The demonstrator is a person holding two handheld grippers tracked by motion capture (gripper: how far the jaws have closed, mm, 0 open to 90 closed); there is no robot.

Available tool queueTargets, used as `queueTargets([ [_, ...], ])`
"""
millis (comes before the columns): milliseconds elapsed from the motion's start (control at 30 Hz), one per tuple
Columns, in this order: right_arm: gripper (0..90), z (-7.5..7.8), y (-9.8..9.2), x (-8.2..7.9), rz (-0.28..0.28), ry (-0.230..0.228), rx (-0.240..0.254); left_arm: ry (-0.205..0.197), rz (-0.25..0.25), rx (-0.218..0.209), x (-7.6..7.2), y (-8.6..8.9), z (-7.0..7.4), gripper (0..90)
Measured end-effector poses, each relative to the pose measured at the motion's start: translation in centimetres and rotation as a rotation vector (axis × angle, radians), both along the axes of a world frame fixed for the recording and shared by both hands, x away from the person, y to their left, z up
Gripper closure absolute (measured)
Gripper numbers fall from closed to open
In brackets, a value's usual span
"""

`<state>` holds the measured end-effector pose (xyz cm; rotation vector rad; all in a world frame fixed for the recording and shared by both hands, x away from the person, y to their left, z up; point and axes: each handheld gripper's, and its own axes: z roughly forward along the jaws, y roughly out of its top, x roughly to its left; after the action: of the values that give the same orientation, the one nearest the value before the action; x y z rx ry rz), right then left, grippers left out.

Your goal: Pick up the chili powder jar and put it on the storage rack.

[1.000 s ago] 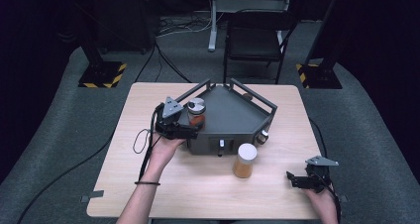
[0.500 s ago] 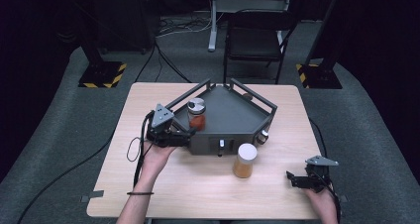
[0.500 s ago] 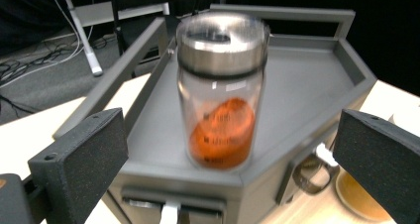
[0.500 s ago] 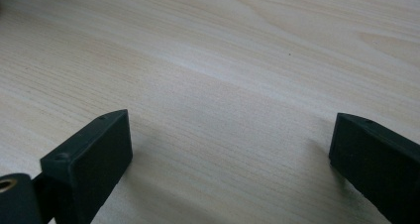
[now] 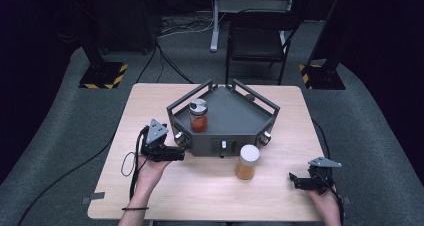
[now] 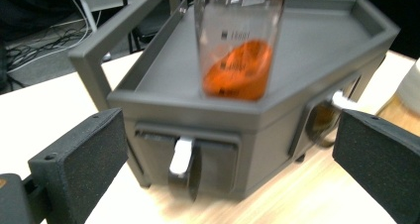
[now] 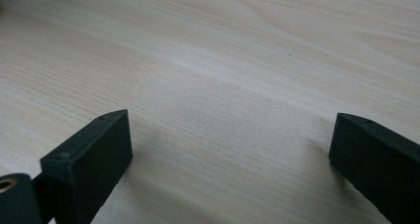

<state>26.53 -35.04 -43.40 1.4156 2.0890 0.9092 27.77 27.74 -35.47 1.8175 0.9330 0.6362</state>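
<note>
A grey angular rack stands mid-table, with small drawers in its front faces. On its top deck stands a clear jar with orange-red contents and a silver lid, seen close in the left gripper view. A second jar with amber contents and a white lid stands on the table in front of the rack. My left gripper is open and empty, just left of the rack's front-left corner, facing a drawer with a white handle. My right gripper is open and empty, low over bare wood at the front right.
The wooden table has free room at its left and front. A dark chair stands behind the table. Cables trail from the left gripper over the table's left side. Yellow-black striped stand bases sit on the floor.
My left gripper has drawn back from the silver-lidded jar on the rack, moving toward the table's front and lower, to the rack's front-left corner. The right gripper has stayed still.
</note>
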Motion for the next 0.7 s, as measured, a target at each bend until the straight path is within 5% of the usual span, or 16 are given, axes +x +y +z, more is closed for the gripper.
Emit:
queueTargets([
  [700,1.8,0.0,0.0,0.0,0.003,-0.001,0.0,0.037,0.022,-0.003,-1.4,2.7,-4.7,0.3],
])
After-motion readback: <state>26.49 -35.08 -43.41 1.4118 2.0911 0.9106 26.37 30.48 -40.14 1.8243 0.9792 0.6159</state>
